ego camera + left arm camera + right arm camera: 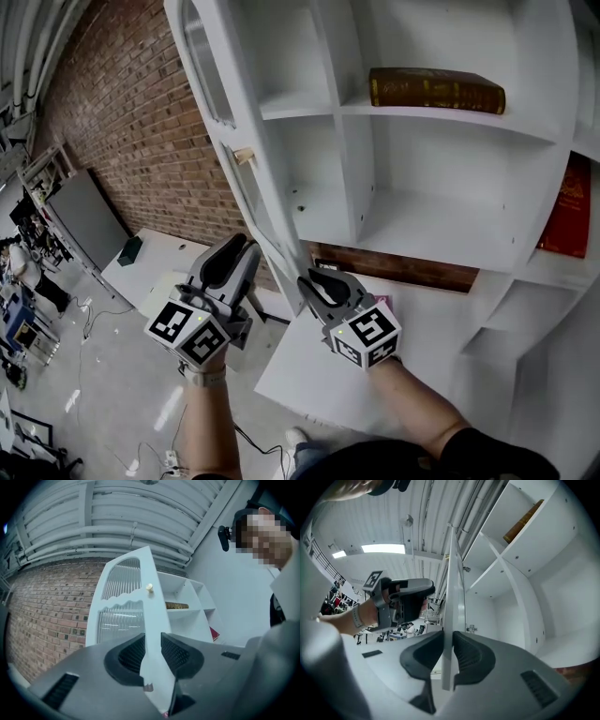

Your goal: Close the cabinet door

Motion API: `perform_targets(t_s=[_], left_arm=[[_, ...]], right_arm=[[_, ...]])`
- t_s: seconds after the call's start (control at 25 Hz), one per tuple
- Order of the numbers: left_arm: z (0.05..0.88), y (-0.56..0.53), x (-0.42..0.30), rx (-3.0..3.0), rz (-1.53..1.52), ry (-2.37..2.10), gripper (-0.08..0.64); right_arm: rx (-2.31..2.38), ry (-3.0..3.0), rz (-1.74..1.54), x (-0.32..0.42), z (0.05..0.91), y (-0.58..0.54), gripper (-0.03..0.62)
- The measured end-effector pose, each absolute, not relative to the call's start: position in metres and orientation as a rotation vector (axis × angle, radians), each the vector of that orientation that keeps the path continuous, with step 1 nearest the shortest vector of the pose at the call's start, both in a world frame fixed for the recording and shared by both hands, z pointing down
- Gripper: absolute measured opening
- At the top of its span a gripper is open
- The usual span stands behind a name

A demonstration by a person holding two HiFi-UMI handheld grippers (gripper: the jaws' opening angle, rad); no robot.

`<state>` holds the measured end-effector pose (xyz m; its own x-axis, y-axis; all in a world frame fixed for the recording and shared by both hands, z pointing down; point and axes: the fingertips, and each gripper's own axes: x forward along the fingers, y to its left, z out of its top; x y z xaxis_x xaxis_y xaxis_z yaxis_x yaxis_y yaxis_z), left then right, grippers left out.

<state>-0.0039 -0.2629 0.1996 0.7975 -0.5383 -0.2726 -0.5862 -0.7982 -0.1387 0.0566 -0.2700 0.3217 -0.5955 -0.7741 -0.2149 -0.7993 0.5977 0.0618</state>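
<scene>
The white cabinet door point(225, 56) with ribbed glass panels and a small knob point(243, 156) stands swung open in front of the shelves point(422, 117). My right gripper point(314, 279) is at the door's lower free edge. In the right gripper view its pads point(449, 644) close on both faces of the thin door edge point(452, 588). My left gripper point(239, 251) is beside it on the door's outer side, with jaws wide. In the left gripper view the door's lower corner point(149, 667) shows between the left gripper's point(152, 644) jaws. I cannot tell whether that gripper touches the door.
A brown book point(436, 91) lies on an upper shelf and a red book point(569, 211) stands in a right compartment. A brick wall point(122, 112) runs behind on the left. White tables point(155, 267) with a green box point(129, 250) stand below, and cables cross the floor point(103, 375).
</scene>
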Motion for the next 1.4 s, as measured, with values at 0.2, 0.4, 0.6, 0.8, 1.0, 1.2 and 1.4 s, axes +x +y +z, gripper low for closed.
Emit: perform_targets(t_s=[0.2, 0.4, 0.6, 0.8, 1.0, 1.2, 1.4], left_arm=[[0.224, -0.286, -0.003, -2.836, 0.324, 0.874, 0.109], [0.259, -0.311, 0.001, -2.912, 0.286, 0.843, 0.109], [0.300, -0.335, 0.012, -2.950, 0.191, 0.785, 0.109], [0.331, -0.353, 0.023, -2.997, 0.117, 0.726, 0.109], [0.349, -0.363, 0.037, -3.030, 0.076, 0.653, 0.109], [0.361, -0.371, 0.050, -3.046, 0.047, 0.580, 0.109], [0.369, -0.383, 0.061, -3.075, 0.045, 0.512, 0.106]], right_arm=[[-1.362, 2.629, 0.229, 0.068, 0.321, -0.276, 0.074], [-1.414, 2.597, 0.240, 0.077, 0.320, -0.280, 0.072], [-1.501, 2.545, 0.255, 0.089, 0.321, -0.286, 0.072], [-1.575, 2.500, 0.271, 0.099, 0.320, -0.294, 0.074], [-1.639, 2.454, 0.276, 0.112, 0.322, -0.300, 0.078], [-1.718, 2.402, 0.303, 0.123, 0.320, -0.307, 0.086], [-1.796, 2.358, 0.332, 0.134, 0.319, -0.312, 0.114]])
